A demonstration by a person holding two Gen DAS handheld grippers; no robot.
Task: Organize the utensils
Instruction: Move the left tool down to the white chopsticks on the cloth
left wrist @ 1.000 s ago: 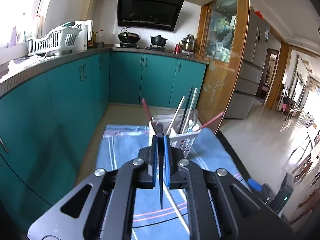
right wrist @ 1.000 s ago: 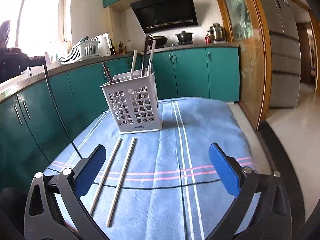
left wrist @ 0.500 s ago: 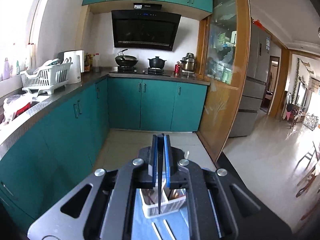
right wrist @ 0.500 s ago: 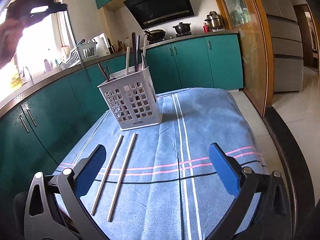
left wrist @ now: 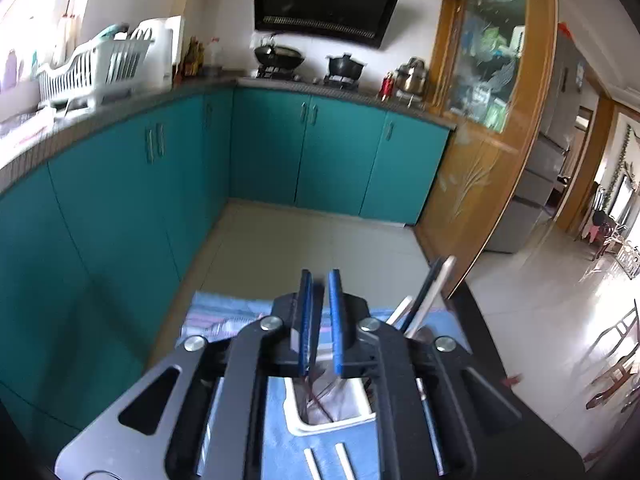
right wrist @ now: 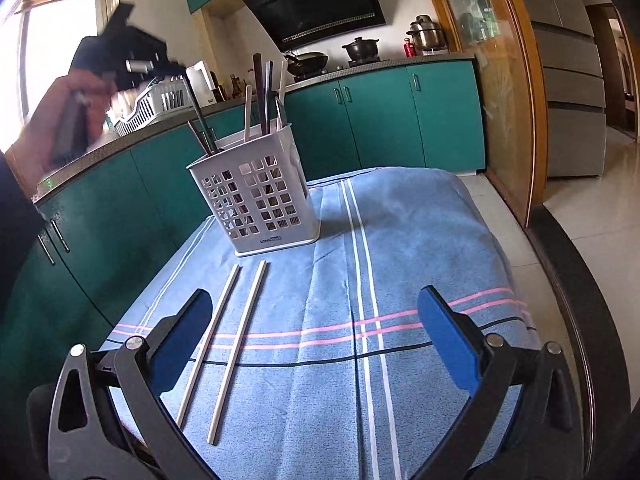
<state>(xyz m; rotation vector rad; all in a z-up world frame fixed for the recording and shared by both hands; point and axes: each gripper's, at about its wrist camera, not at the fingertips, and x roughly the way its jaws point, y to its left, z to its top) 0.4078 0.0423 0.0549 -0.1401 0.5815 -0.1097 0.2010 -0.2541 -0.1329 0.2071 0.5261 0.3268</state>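
Now chopstick (right wrist: pixel 199 118) below opening left gripper (left wrist: pixel 320 322).

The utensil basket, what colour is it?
White, seen best in the right wrist view: the utensil basket.

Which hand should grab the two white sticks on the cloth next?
Probably right. The right gripper hangs wide open just before the two white chopsticks, while the left gripper is up over the white basket, its jaws opening.

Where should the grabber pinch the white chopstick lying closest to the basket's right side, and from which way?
Pinch the right-hand white chopstick near its middle, coming straight down from above with the open right gripper. It lies flat on the blue cloth, thin and long, with a gap to its twin, so the fingers fit either side.
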